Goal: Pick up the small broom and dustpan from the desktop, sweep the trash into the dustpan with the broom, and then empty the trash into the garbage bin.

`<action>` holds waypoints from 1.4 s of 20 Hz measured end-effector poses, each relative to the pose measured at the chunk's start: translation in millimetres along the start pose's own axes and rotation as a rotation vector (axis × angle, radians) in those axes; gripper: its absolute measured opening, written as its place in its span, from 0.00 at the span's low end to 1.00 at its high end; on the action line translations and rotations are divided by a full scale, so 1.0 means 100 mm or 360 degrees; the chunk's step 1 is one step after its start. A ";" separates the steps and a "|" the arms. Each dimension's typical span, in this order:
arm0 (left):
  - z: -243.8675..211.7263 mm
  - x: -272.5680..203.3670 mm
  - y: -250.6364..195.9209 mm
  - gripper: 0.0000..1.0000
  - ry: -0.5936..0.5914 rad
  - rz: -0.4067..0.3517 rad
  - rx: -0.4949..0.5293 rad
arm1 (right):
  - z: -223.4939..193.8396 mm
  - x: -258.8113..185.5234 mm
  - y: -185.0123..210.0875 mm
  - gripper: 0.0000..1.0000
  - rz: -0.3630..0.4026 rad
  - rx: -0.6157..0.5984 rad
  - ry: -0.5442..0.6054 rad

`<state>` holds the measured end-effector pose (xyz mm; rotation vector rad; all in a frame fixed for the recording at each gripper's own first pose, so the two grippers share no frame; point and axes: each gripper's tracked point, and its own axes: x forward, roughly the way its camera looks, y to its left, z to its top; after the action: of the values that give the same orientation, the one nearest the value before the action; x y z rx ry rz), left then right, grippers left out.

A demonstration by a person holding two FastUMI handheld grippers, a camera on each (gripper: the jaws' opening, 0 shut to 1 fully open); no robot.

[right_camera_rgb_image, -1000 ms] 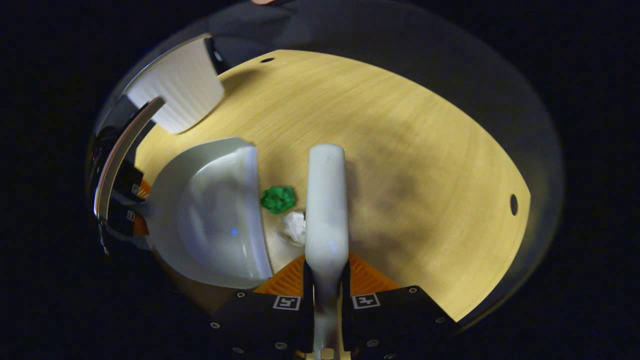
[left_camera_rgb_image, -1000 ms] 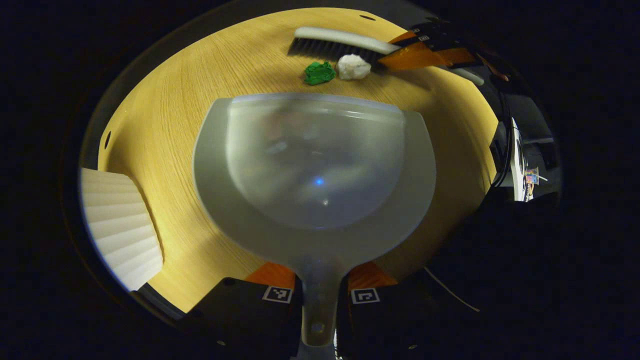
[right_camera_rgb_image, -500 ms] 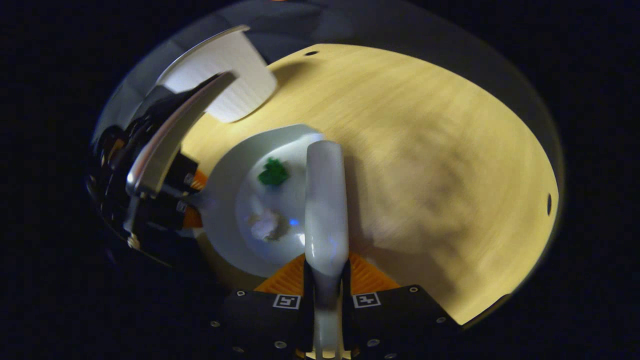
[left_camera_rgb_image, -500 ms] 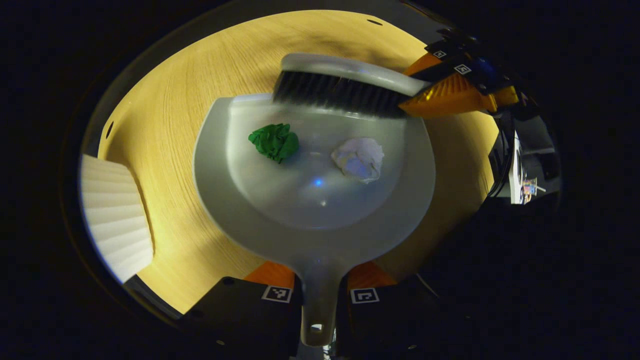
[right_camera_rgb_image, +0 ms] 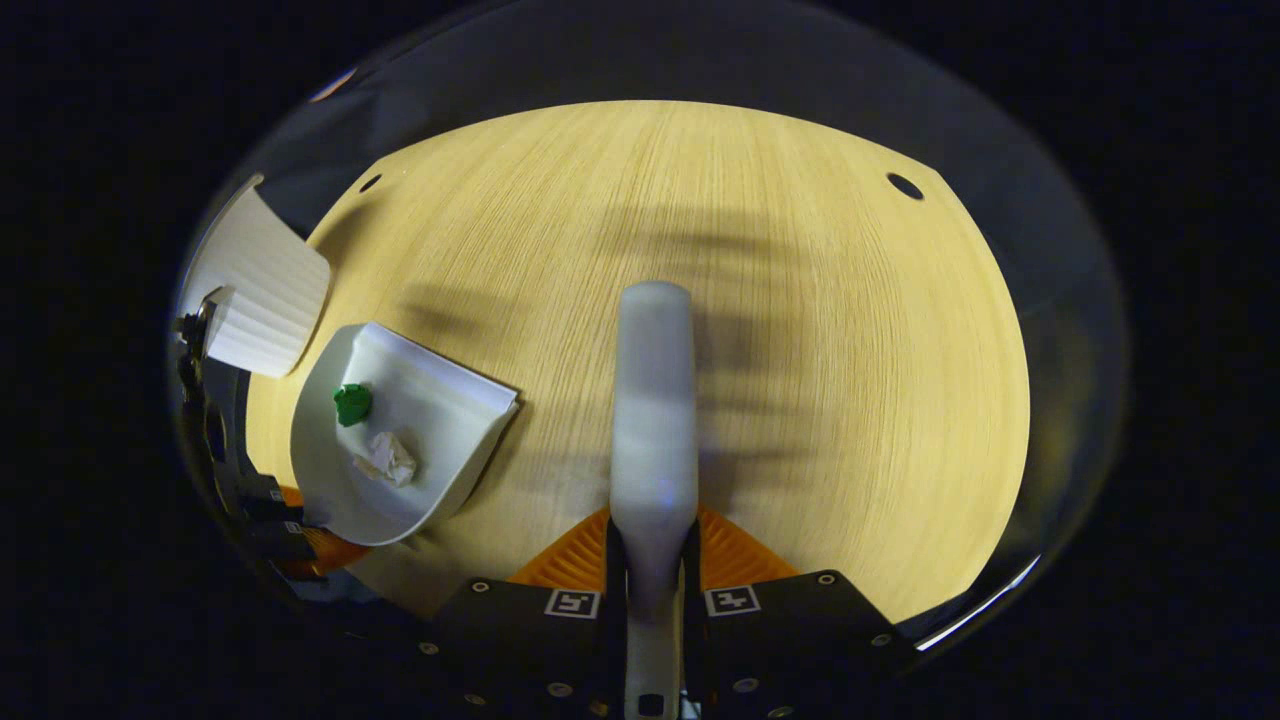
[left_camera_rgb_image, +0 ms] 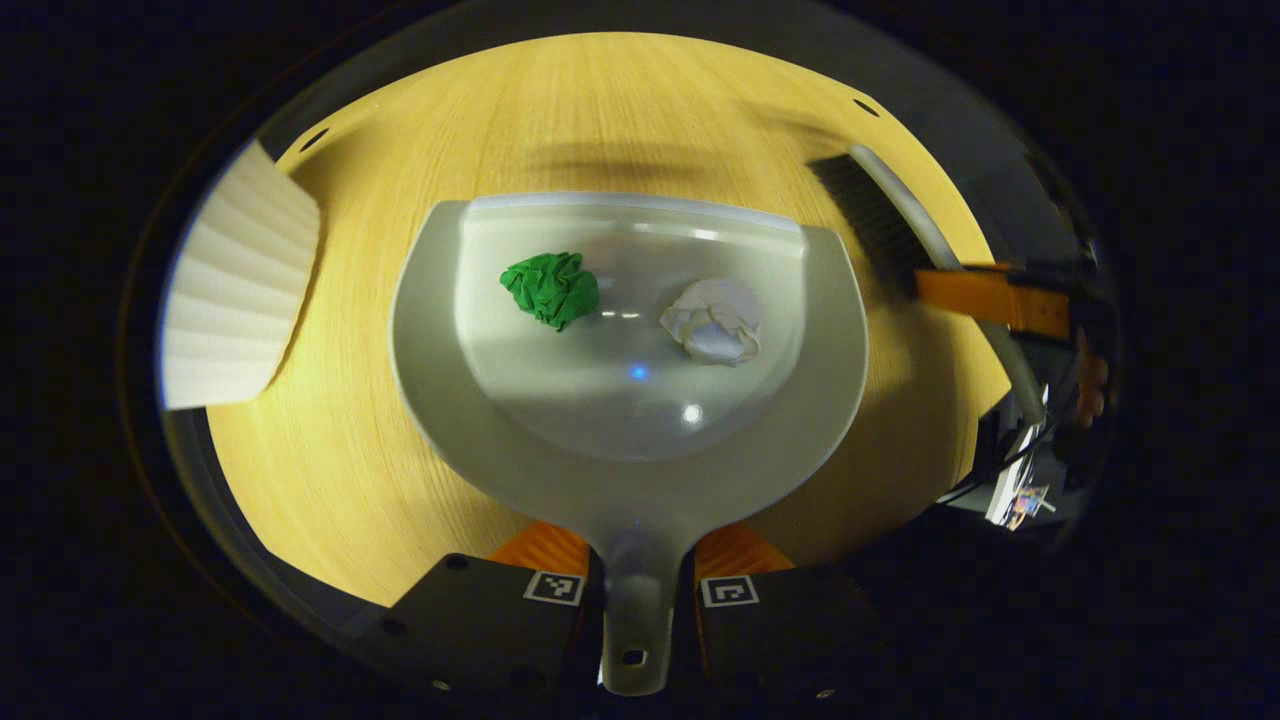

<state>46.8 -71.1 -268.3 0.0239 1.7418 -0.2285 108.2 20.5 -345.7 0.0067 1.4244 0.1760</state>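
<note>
Nearest in the left gripper view, our left gripper [left_camera_rgb_image: 637, 590] has its jaws clamped on the handle of the dustpan [left_camera_rgb_image: 630, 470], so that we can carry the pan level and spill nothing. In its bowl lie the green wad [left_camera_rgb_image: 550, 288] and the white wad [left_camera_rgb_image: 715, 322], apart from each other; we judge the sweeping finished. To the right, our right gripper [right_camera_rgb_image: 655, 600] has its jaws closed on the broom [right_camera_rgb_image: 654, 420], which we hold off to the side of the pan, bristles clear of it. Farther left on the desk [left_camera_rgb_image: 600, 110] stands the ribbed white bin [left_camera_rgb_image: 235, 290], where we judge emptying comes next.
</note>
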 end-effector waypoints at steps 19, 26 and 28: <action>0.26 -0.60 -0.13 0.28 -0.0473 0.0094 0.0041 | -0.40 1.14 0.32 0.23 -0.0031 -0.0059 -0.0021; 0.75 -0.34 0.26 0.28 -0.0630 0.0253 -0.0033 | -0.42 1.12 0.25 0.23 -0.0046 -0.0047 0.0010; 0.85 -0.13 0.53 0.28 -0.0637 0.0347 -0.0120 | -0.43 1.12 0.25 0.23 -0.0055 -0.0033 0.0032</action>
<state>139.3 -32.0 -276.8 0.1059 1.3354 -0.0043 78.6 54.5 -459.5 -0.0368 1.4418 0.1625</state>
